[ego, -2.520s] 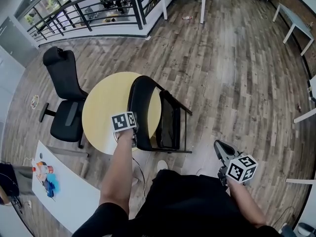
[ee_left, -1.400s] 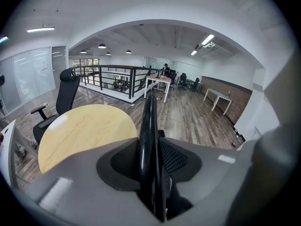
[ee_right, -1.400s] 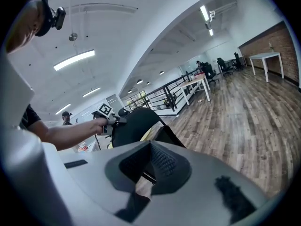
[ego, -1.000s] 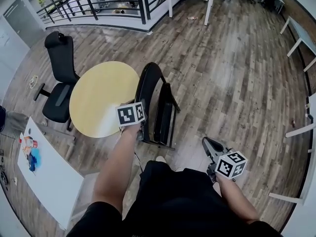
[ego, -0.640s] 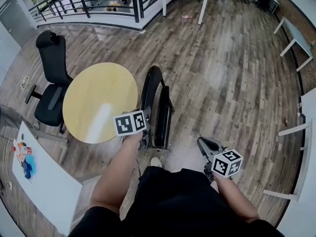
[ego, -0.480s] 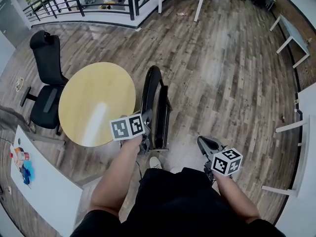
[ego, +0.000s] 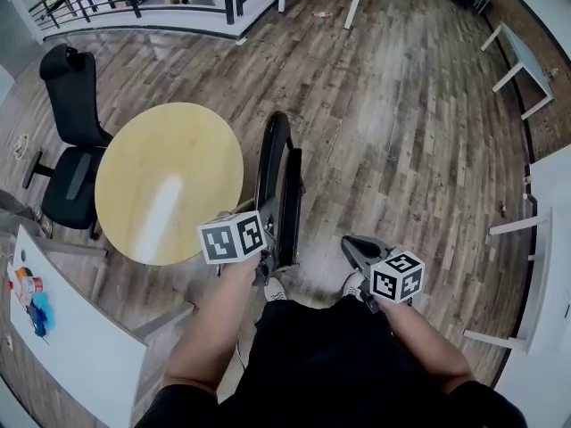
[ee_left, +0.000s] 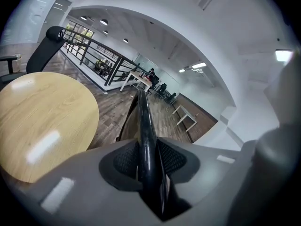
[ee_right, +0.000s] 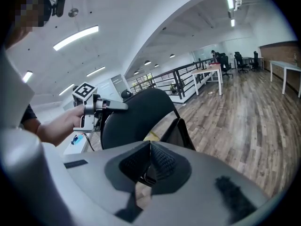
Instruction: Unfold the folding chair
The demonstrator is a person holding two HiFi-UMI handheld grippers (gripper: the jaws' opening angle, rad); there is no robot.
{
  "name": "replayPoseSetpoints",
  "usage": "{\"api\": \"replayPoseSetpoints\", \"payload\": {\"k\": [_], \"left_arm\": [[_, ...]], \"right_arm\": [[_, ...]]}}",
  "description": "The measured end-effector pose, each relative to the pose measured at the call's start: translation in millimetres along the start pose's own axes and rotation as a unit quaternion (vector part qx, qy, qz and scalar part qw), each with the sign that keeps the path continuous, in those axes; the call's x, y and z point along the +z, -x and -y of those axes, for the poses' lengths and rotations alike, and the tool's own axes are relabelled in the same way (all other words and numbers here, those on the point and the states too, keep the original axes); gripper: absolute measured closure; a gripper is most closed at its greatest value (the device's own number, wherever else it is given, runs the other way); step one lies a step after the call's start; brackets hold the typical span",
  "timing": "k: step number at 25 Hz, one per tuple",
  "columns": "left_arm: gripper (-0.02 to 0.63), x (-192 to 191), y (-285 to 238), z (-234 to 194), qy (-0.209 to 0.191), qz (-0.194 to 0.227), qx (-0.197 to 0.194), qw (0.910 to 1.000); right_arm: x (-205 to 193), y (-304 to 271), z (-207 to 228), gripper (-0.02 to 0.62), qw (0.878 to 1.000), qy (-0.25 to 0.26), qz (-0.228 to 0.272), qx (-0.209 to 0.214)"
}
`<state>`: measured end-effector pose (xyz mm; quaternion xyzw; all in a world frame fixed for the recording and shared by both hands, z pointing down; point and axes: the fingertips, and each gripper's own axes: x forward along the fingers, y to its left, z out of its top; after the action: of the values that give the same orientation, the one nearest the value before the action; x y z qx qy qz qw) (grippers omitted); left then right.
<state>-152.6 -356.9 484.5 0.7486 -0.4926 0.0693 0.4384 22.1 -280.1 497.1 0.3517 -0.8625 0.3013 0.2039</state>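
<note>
Okay, left hand-held gripper (ee_left: pixel 146 160), jaws just closing in, pinches the folding chair (ego: pixel 278 185) by its back edge so I steady it upright on the floor (ego: pixel 401 132) by the bench (ego: pixel 169 176); right hand-held gripper (ee_right: pixel 150 166) pressed together, empty.

The wood-plank floor (ego: pixel 401 105) is carrying the folding chair (ego: pixel 290 203), which is standing folded and upright just beside a round yellow table (ego: pixel 169 181); a black office chair (ego: pixel 67 150) is sitting left of that table
</note>
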Motion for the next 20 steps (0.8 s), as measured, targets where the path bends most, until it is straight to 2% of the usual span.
{"api": "replayPoseSetpoints", "payload": {"k": [7,16,20], "left_arm": [[0.495,-1,-4,10,-0.01,-0.001,0.004,0.9999],[0.495,-10,-12,35,-0.029,-0.004,0.037,0.9989],[0.494,-16,-20,55,-0.045,-0.001,0.054,0.9975]], "right_arm": [[5,-19,18,0.589,0.999,0.028,-0.016,0.037],[-36,-22,50,0.588,0.988,0.061,-0.085,0.117],[-49,-38,61,0.588,0.984,0.068,-0.1,0.133]]}}
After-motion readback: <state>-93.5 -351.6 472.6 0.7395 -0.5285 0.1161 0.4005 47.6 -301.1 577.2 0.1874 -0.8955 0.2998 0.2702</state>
